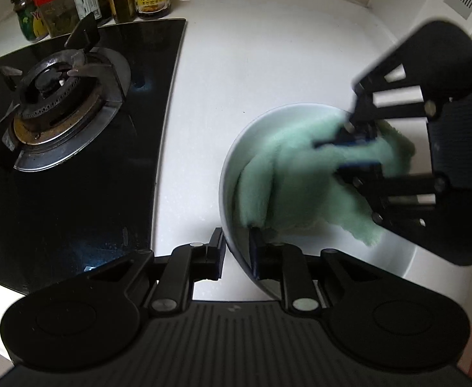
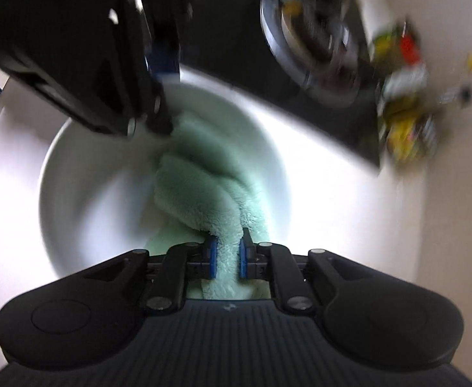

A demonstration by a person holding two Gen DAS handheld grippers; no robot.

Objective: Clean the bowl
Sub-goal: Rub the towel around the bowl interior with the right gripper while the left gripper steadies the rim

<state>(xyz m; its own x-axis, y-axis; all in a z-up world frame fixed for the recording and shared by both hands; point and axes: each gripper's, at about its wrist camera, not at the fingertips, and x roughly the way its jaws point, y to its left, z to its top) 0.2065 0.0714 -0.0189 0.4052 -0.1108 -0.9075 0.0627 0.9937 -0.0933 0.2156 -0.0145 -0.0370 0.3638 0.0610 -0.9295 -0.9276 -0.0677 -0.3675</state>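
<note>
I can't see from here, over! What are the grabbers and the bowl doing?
Left gripper clamped on bowl rim. Right gripper shut on green cloth, cloth down inside bowl. Stove beside bowl, nothing in the way.

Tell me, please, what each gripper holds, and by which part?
Left gripper clamps the white bowl by its near rim; right gripper pinches the green cloth by a bunched fold.
</note>
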